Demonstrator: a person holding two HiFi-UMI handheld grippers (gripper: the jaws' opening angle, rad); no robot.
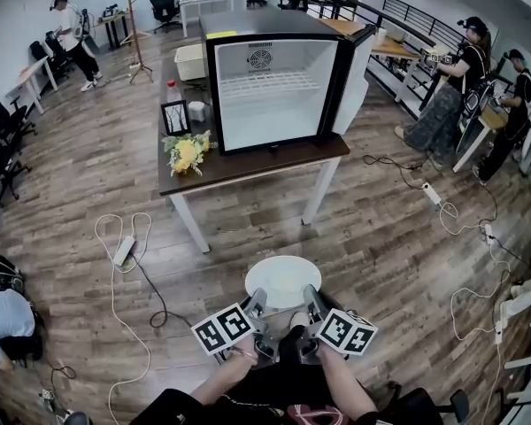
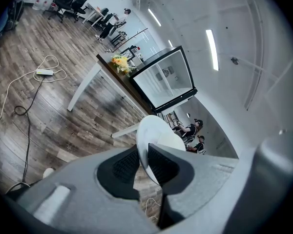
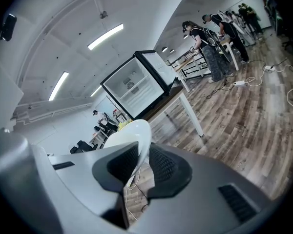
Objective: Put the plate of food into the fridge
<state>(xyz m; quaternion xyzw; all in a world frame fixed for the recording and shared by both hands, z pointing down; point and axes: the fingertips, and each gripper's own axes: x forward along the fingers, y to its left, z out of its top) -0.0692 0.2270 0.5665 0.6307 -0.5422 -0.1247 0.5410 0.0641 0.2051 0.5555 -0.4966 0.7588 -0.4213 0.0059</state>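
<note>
I hold a white plate (image 1: 282, 279) level in front of me, above the wooden floor, a few steps from the table. My left gripper (image 1: 257, 309) is shut on its near left rim and my right gripper (image 1: 309, 307) is shut on its near right rim. The left gripper view has the plate's rim (image 2: 151, 130) clamped between the dark pads, at the left gripper (image 2: 145, 165). The right gripper view shows the rim (image 3: 134, 130) pinched the same way, at the right gripper (image 3: 140, 164). No food shows on the plate. The small fridge (image 1: 274, 78) stands on the brown table (image 1: 248, 164), its door swung open to the right and its white inside bare.
A yellow flower bouquet (image 1: 187, 153), a picture frame (image 1: 174, 117) and a small cup (image 1: 197, 111) stand on the table left of the fridge. White cables and power strips (image 1: 125, 251) lie on the floor at left and right. People stand at desks at the back right and left.
</note>
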